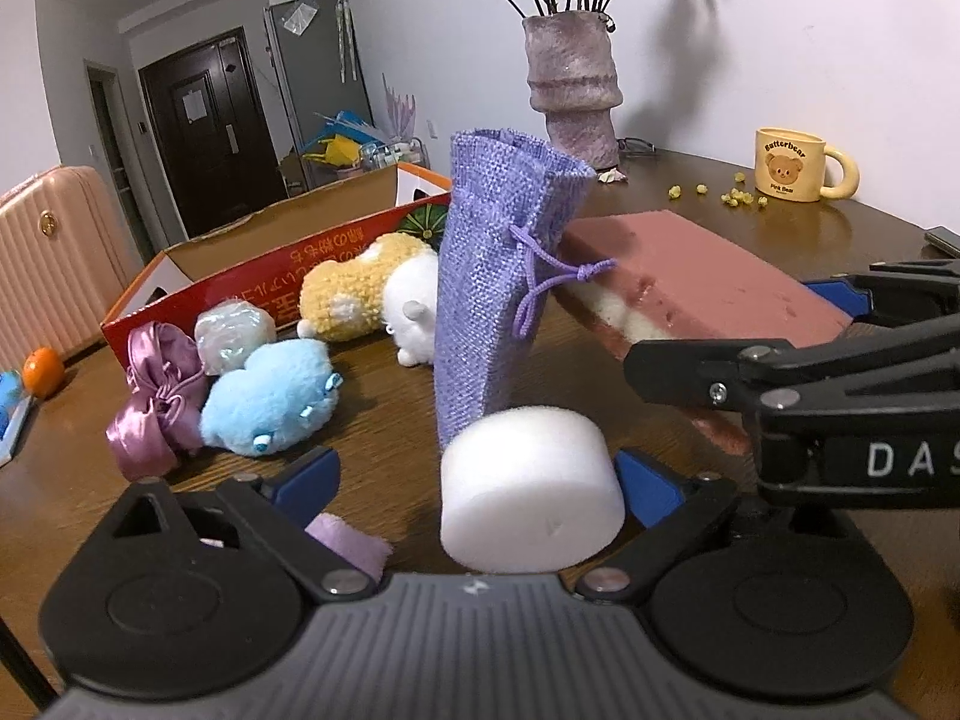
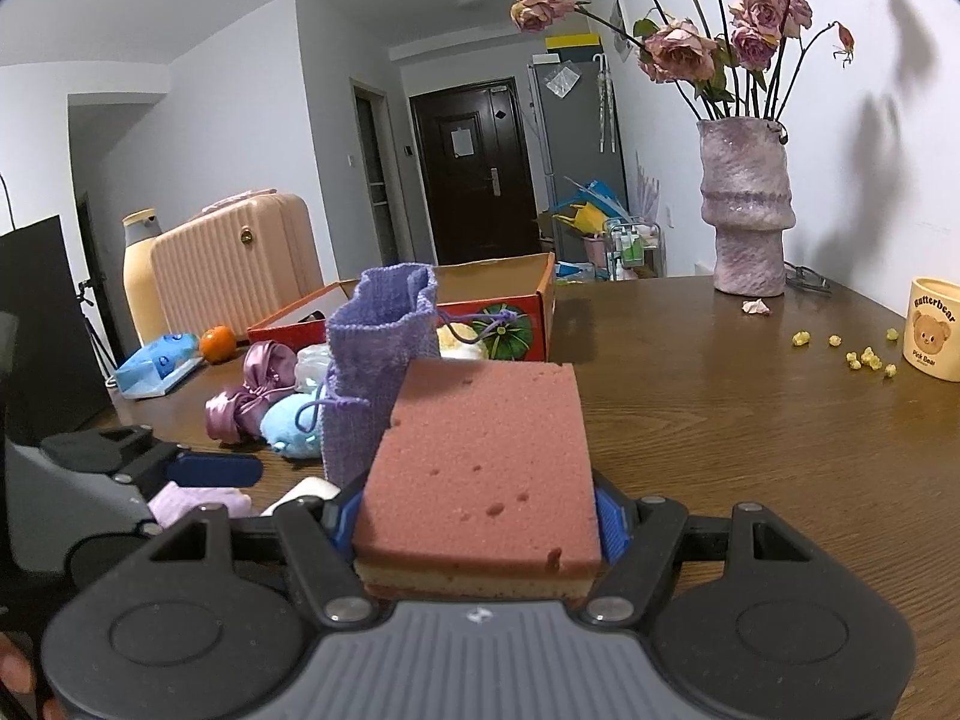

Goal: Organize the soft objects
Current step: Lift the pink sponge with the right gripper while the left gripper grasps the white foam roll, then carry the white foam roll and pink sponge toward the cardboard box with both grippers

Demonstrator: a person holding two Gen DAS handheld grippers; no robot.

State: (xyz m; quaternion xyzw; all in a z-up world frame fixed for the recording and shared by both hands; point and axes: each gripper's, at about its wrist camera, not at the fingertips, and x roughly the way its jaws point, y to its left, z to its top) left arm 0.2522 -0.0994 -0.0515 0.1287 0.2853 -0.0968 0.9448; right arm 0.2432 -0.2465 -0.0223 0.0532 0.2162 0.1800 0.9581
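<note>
The step in hand looks like carrying the soft pieces to the red cardboard box (image 1: 240, 276) at the left of the wooden table (image 2: 720, 420), so both grips should squeeze only lightly, since foam gives and can slip or spring out. Beside the box lie a shiny satin pouch (image 1: 156, 396), a fluffy blue plush (image 1: 270, 402), then a curly yellow plush (image 1: 354, 288) and a white plush (image 1: 414, 312), all still on the table. In the middle the left gripper (image 1: 480, 486) stands spread wide around a smooth white foam cylinder (image 1: 531, 510), its blue pads not pressing it; closing squarely on the round sides would suit. Just behind stands a coarse-woven purple drawstring bag (image 1: 486, 276), upright and easily toppled. To the right, the right gripper (image 2: 480, 516) is clamped on a flat layered pink sponge (image 2: 480, 456), porous on top, held at its near edge above the table and touching the bag; lifting it level should spare the bag
</note>
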